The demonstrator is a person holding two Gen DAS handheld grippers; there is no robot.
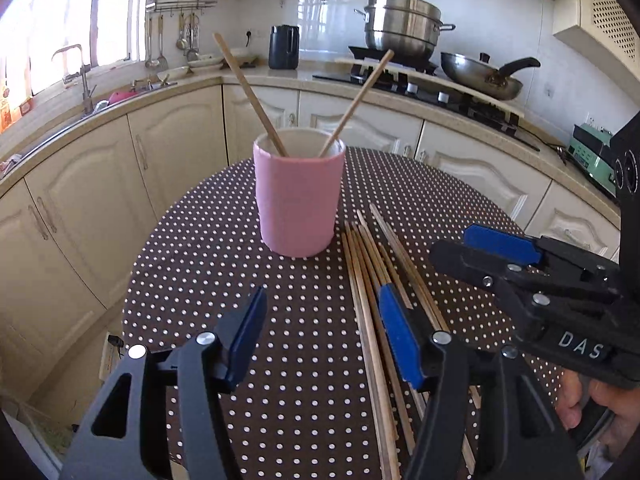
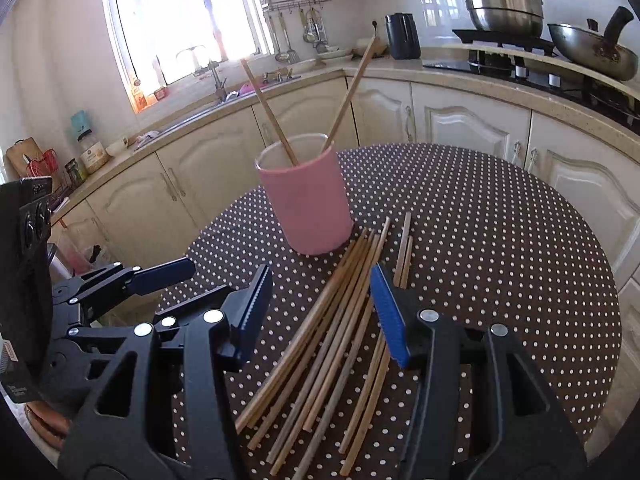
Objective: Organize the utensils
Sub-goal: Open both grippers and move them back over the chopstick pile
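A pink cup stands on the polka-dot table with two wooden chopsticks leaning in it. Several loose chopsticks lie in a bundle on the table in front of the cup. My left gripper is open and empty, hovering just left of the bundle. My right gripper is open and empty above the bundle. The right gripper also shows in the left wrist view, and the left one in the right wrist view.
Kitchen cabinets and a counter curve behind the table. A sink is at the left, a black kettle at the back, and a steel pot and a wok on the stove at the right.
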